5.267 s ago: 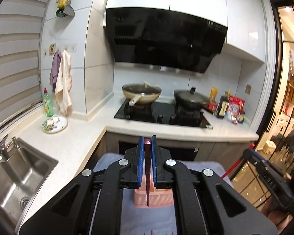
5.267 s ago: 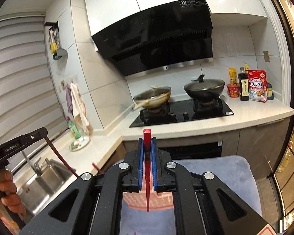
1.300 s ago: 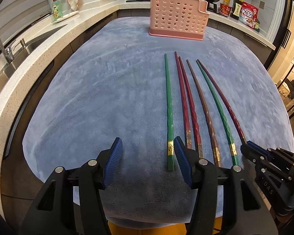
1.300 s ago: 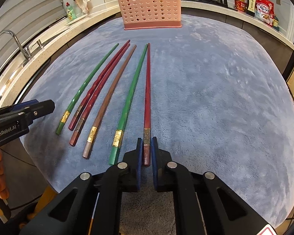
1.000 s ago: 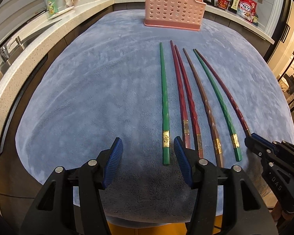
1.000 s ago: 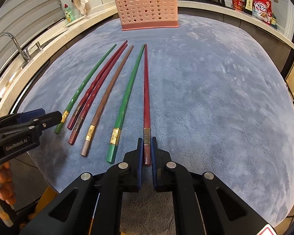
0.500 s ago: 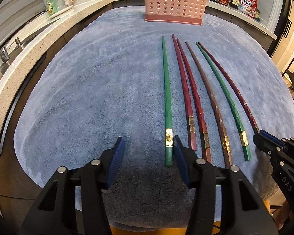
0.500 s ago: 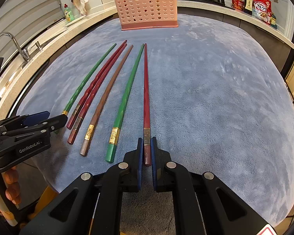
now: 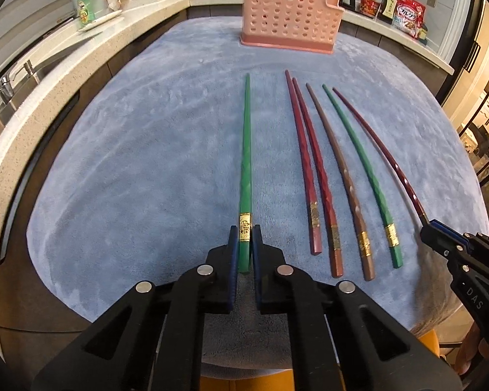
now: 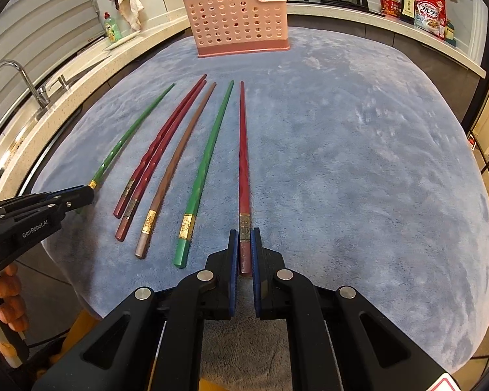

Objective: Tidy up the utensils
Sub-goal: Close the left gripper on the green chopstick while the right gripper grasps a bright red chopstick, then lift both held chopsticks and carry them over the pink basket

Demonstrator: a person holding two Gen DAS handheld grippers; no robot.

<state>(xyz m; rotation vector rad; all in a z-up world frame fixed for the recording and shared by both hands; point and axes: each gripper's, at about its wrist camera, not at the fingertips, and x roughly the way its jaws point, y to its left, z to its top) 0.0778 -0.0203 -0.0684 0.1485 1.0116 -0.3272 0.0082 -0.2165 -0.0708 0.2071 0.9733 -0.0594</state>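
Four loose chopsticks [image 10: 166, 159] between held ones

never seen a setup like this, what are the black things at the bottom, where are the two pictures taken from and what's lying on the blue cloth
There is no robot here. A person holds a pair of black tongs with blue pads in each hand, and a small wide-angle camera on each looks forward along its fingers. One picture comes from the left tongs, the other from the right tongs, and each view also shows the other tongs at its edge.

Six chopsticks lie side by side on the blue cloth. Behind them stands a pink perforated holder with a few utensils already in it.

The left tongs have just been closing and now pinch the thick end of the leftmost green chopstick. The right tongs are shut on the rightmost red chopstick. The other four chopsticks lie untouched between them.
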